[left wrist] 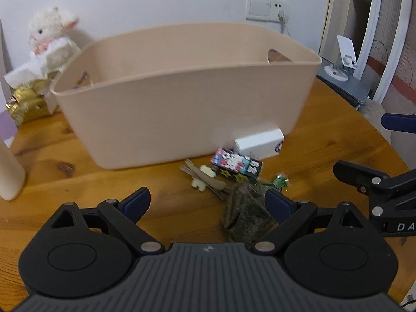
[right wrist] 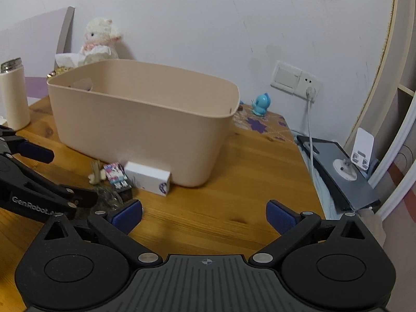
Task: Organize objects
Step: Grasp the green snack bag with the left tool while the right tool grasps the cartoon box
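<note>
Beige plastic tub (left wrist: 182, 98) stands on the wooden table (left wrist: 78, 182); inside not visible. Just before its near wall lies a small cluster — white carton (left wrist: 258, 144), cartoon-printed box (left wrist: 235, 165), a dark mesh pouch (left wrist: 245, 217). Left gripper (left wrist: 208, 205) hovers low, jaws spread, pouch beside its right finger, nothing held. Right gripper (right wrist: 204, 215) — also spread wide, empty, over bare wood. Plush lamb (right wrist: 100, 39) behind the tub, cream flask (right wrist: 14, 96) at left.

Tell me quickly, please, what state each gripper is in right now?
Left gripper: open, holding nothing; a dark crinkled packet lies by its right finger.
Right gripper: open, empty, over bare wooden table.
</note>
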Available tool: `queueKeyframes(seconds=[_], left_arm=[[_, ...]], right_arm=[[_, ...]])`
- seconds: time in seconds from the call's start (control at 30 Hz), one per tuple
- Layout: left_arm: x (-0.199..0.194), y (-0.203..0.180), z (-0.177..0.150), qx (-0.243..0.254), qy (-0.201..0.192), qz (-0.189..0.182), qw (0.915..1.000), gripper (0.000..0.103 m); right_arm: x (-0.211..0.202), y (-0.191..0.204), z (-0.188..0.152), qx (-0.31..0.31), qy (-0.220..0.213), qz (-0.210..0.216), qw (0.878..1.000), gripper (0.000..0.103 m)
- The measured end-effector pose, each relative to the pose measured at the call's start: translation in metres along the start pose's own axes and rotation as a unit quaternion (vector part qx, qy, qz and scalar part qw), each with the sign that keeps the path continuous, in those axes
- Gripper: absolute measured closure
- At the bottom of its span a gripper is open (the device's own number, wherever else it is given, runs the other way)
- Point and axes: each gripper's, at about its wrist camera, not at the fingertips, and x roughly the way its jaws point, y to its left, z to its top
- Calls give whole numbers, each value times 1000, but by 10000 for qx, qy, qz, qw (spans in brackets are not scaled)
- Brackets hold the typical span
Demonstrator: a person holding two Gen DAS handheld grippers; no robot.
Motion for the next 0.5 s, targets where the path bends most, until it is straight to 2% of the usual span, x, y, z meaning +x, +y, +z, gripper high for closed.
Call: queueKeyframes(seconds=[0.17, 0.27, 0.5], left_arm=[[19, 6, -5, -343, 249, -192, 9989, 8], [20, 21, -9, -652, 198, -249, 9974, 8], [8, 43, -24, -567, 129, -154, 9982, 8]], right_arm=[[9, 1, -6, -12, 147, -2, 9999, 0], [17, 3, -10, 21, 219, 50, 9997, 0], [29, 16, -9, 90, 287, 278, 9992, 0]])
